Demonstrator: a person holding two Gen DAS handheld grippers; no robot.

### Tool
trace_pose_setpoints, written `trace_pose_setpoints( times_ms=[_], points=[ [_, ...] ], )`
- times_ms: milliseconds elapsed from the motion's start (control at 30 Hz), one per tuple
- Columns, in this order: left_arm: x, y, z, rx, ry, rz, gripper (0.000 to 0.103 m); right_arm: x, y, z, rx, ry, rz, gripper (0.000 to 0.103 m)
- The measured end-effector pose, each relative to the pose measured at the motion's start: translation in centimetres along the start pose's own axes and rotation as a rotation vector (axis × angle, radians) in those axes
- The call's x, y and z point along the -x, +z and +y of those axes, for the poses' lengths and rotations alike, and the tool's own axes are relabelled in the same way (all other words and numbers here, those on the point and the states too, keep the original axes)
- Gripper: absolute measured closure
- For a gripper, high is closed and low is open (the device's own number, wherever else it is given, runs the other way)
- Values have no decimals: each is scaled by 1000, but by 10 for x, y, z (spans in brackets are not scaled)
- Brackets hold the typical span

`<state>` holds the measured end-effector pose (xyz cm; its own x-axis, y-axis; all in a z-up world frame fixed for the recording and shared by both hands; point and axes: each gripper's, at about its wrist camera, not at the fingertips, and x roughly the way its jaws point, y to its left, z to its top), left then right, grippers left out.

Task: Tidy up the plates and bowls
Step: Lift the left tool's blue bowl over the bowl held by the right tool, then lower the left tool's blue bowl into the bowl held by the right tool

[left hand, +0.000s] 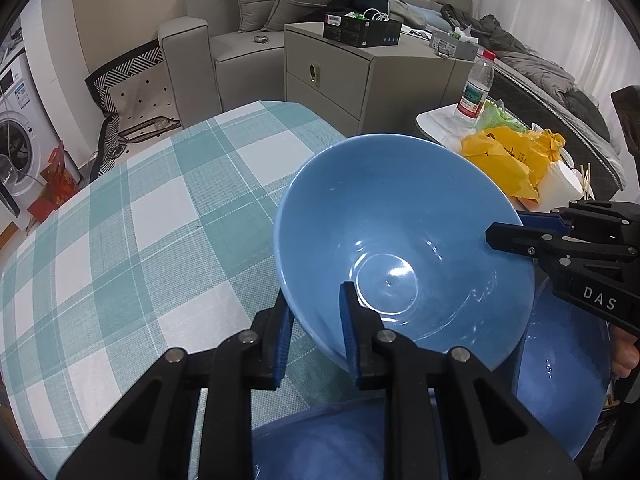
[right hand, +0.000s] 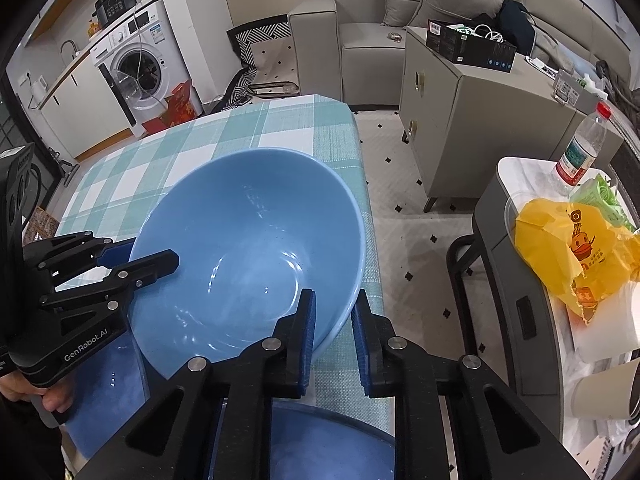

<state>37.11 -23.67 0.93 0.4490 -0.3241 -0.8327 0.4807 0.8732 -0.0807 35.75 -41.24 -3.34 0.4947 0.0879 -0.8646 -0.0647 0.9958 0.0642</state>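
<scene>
A large light blue bowl [left hand: 404,216] is held tilted above the checked table [left hand: 140,216]. My left gripper [left hand: 316,320] is shut on its near rim, one finger inside and one outside. My right gripper [left hand: 516,228] grips the opposite rim. In the right wrist view the same bowl [right hand: 248,248] fills the middle, my right gripper [right hand: 334,320] is shut on its rim, and my left gripper [right hand: 136,260] holds the left rim. Darker blue plates or bowls lie below [left hand: 560,364], [right hand: 332,440].
A side table [right hand: 520,168] to the right carries a water bottle [right hand: 580,148], a yellow bag [right hand: 560,252] and paper cups. A grey cabinet [left hand: 360,76], a sofa and a washing machine [right hand: 140,64] stand beyond the table's far edge.
</scene>
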Motion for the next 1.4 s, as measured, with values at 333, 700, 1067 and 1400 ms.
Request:
trace_pose_setpoints(
  times_ms=[333, 700, 1067, 1400],
  points=[
    [7, 2, 0, 4, 4, -24, 83, 8, 2, 1, 0, -2, -21, 85],
    [28, 4, -2, 0, 15, -71, 83, 31, 3, 7, 6, -7, -66, 85],
    [56, 2, -3, 3, 20, -124, 83, 65, 0, 16, 17, -9, -117, 85],
    [81, -1, -7, 3, 20, -170, 83, 96, -5, 26, 32, -14, -165, 85]
  ],
)
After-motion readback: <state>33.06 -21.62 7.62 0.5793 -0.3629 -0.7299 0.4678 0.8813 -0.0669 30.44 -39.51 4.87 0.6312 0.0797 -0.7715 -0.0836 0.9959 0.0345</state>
